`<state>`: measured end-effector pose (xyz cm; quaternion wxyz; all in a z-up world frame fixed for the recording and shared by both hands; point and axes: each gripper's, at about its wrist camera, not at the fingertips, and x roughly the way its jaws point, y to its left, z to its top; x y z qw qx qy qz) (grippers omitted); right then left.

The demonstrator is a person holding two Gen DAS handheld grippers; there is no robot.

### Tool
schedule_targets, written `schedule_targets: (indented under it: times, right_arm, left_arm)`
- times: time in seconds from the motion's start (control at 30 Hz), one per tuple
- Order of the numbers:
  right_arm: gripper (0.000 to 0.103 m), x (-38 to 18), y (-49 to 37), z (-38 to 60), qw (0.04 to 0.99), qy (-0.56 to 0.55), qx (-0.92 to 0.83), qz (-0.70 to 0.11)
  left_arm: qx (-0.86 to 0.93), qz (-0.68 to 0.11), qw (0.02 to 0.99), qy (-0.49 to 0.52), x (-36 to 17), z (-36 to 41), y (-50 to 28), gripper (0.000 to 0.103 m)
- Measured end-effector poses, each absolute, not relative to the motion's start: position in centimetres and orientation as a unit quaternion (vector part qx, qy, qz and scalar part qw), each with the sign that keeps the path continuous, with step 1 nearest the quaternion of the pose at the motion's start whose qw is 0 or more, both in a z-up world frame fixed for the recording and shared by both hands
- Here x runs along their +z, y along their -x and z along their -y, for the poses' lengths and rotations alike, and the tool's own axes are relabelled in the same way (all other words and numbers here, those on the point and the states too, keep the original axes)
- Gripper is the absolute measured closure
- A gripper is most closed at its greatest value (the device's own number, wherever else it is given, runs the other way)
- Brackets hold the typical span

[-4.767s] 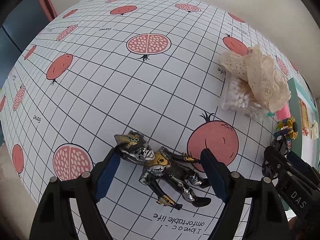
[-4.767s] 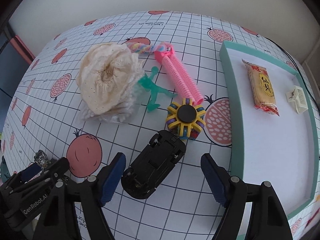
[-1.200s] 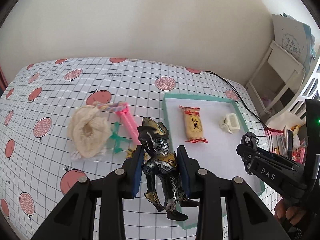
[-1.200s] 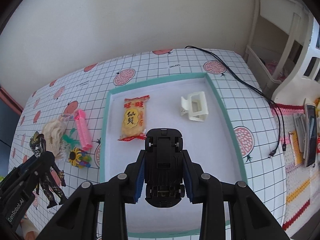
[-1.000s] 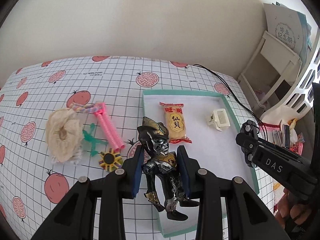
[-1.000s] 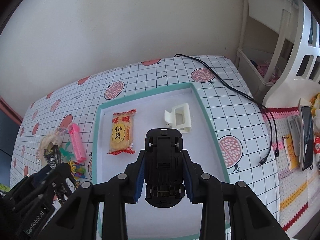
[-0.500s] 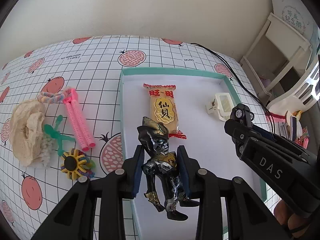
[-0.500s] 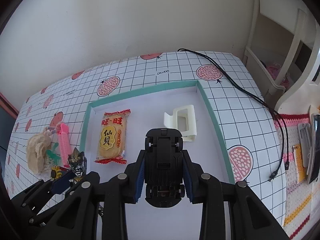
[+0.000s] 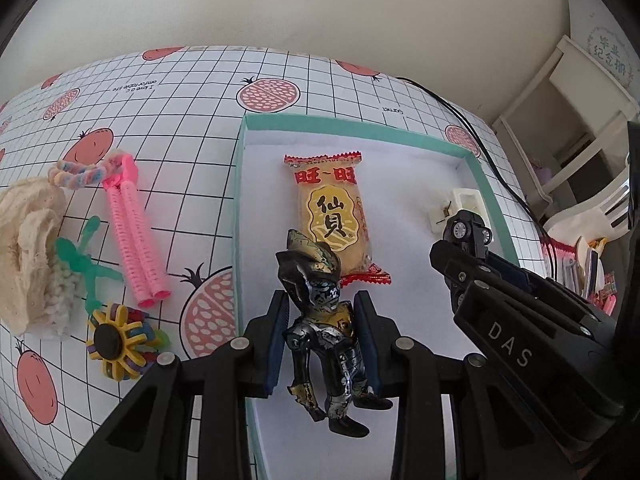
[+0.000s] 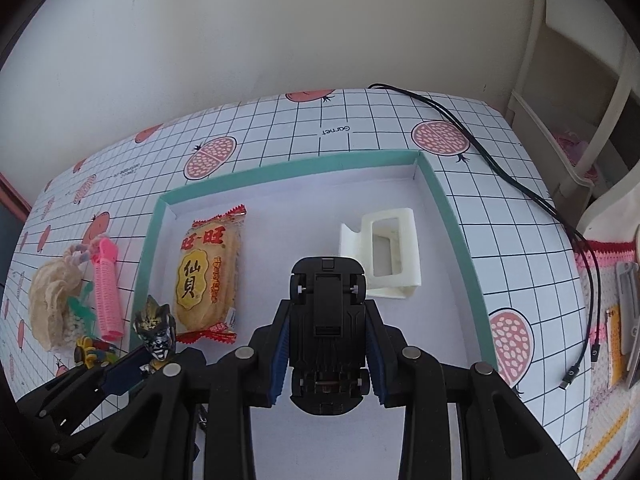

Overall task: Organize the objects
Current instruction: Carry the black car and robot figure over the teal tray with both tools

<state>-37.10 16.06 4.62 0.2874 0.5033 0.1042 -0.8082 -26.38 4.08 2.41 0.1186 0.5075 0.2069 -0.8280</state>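
Two grippers hovered over a teal-rimmed tray (image 10: 452, 216) holding a snack packet (image 10: 210, 276) and white clip (image 10: 390, 256) — the left gripper (image 9: 322, 340) pinched a toy figure (image 9: 324, 320), the right gripper (image 10: 326, 344) clamped a black toy car (image 10: 328, 320).

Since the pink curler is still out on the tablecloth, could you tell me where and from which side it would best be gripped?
Grip the pink curler across the middle of its two ribbed tubes, coming down from above. It lies flat with its long sides clear there; the pastel rope crowds its top end, and the green figure lies close beside its lower half.
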Motion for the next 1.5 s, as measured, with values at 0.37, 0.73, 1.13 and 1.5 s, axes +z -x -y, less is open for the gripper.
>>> schedule_targets:
  times: [0.37,0.73,1.13,1.5]
  right_arm:
    - [0.067,3.2,37.6,-15.6,0.282,-0.514,-0.803,-0.104]
    - [0.067,3.1,37.8,-15.7,0.284,-0.517,-0.802,-0.095]
    - [0.067,5.1,37.6,-16.2,0.29,-0.508,-0.806,-0.085]
    - [0.066,8.7,37.5,-17.1,0.295,-0.484,-0.821,-0.071]
  left_arm:
    - [-0.824,-0.212,0.124,-0.51,1.4,-4.2,26.5,0.068]
    - [-0.825,-0.207,0.125,-0.512,1.5,-4.3,26.4,0.068]
    - [-0.83,-0.195,0.131,-0.506,3.4,-4.4,27.4,0.068]
    - [-0.846,-0.184,0.137,-0.481,6.7,-4.3,26.9,0.068]
